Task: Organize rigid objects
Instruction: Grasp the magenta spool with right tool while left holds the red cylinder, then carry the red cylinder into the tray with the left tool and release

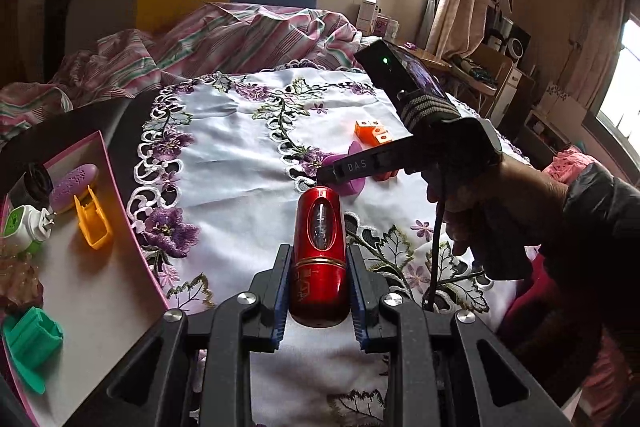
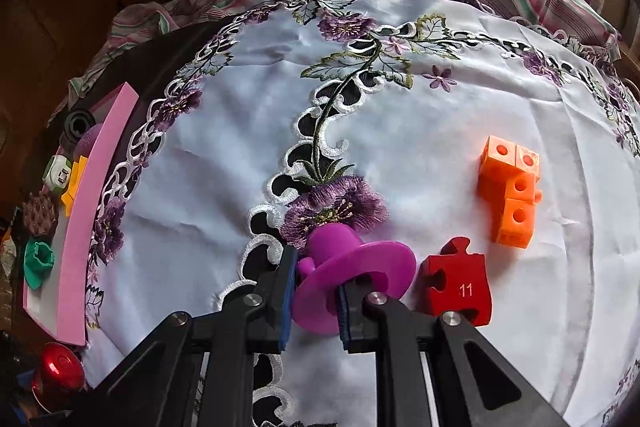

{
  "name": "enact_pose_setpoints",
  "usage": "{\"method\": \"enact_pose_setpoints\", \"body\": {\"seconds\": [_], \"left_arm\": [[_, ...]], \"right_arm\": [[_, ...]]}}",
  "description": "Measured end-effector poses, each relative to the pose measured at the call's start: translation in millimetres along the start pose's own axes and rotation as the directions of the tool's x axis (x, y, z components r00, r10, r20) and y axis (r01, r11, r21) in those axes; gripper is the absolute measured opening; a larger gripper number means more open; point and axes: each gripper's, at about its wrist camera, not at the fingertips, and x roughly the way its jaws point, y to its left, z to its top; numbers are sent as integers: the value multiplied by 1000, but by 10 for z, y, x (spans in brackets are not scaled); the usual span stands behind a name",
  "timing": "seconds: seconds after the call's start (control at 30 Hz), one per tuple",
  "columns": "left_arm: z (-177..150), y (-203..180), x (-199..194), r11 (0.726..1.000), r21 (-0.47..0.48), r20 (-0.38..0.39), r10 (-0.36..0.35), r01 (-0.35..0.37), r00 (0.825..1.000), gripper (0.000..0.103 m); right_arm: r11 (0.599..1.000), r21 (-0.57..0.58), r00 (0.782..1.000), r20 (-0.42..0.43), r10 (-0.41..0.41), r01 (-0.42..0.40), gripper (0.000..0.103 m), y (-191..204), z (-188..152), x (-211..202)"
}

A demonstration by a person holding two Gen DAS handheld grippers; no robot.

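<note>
Presently my left claw [image 1: 318,287] is clamped on the red can [image 1: 319,255], gripping its lower half only; the upper half sticks out past my fingertips above the cloth [image 1: 240,147]. My right claw [image 2: 316,295] is pinched on the brim of the purple hat [image 2: 352,275], which sits at the purple flower, just beside the red puzzle piece [image 2: 458,285]. The tray [image 1: 100,267] lies to my left, already crowded with the yellow clip [image 1: 93,223], plug [image 1: 28,227] and green piece [image 1: 32,347]. Risks, as I judge them: the can is smooth and round, so it may twist or slide between my pads; set down on a crowded tray, it could roll or knock the clip. The hat's brim is thin, so it may pivot in the grip. Any drag could also rumple the cloth and shift the orange blocks [image 2: 512,191].
</note>
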Motion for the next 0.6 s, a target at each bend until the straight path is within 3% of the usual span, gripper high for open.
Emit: {"method": "enact_pose_setpoints", "body": {"seconds": [0.2,0.37,0.6], "left_arm": [[84,228,-280,997,-83,55,5,0,998,26],[120,623,-479,982,-167,102,100,-82,990,26],[58,1439,-331,911,-362,24,220,-196,975,26]], "right_arm": [[998,-50,999,8,-35,35,16,79,-11,9],[997,-58,999,9,-46,46,16,88,-11,6],[996,-70,998,4,-56,56,16,110,0,15]]}}
